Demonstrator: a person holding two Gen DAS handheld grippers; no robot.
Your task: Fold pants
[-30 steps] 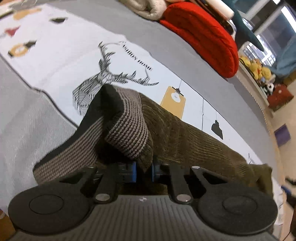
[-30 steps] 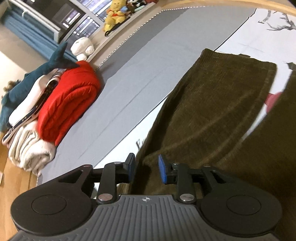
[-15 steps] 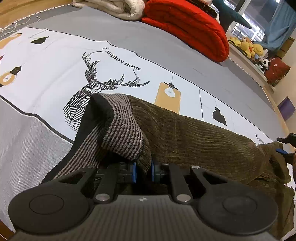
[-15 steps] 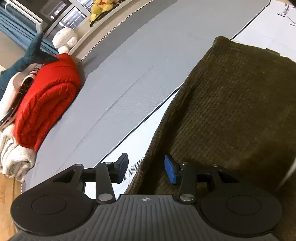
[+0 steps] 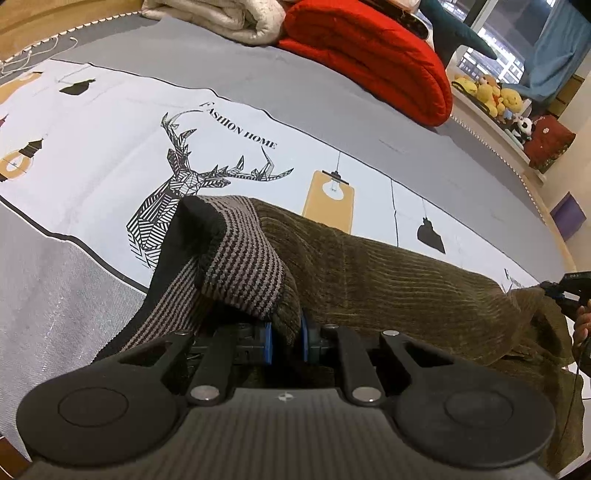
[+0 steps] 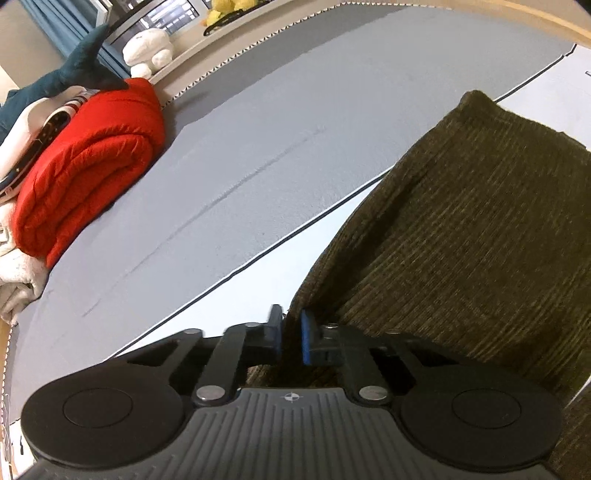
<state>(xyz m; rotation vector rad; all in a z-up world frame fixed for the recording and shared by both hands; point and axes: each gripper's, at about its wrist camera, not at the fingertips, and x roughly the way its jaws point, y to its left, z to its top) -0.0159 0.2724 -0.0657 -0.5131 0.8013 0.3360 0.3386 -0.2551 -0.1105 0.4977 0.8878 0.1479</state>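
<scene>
Olive-brown corduroy pants [image 5: 388, 273] lie across the printed bed sheet [image 5: 110, 147]. Their striped grey-and-black waistband [image 5: 240, 258] is turned over right in front of my left gripper [image 5: 286, 338], which is shut on the waist fabric. In the right wrist view a pant leg [image 6: 472, 221] stretches away to the upper right, and my right gripper [image 6: 291, 334] is shut on the leg's left edge, with a fold of cloth pinched between the blue pads [image 6: 306, 336]. The right gripper [image 5: 565, 291] also shows at the far right edge of the left wrist view, by the bunched leg end.
A folded red blanket [image 5: 369, 55] and a white quilt [image 5: 221, 18] lie at the far side of the bed; the red blanket [image 6: 85, 166] is at left in the right wrist view. Plush toys [image 5: 491, 92] line a window sill. Grey bedding [image 6: 258, 166] spreads beyond the pants.
My right gripper moved in along the leg's edge, first widening, then closing on the cloth. The left gripper kept its grip on the waist while its view rolled slightly.
</scene>
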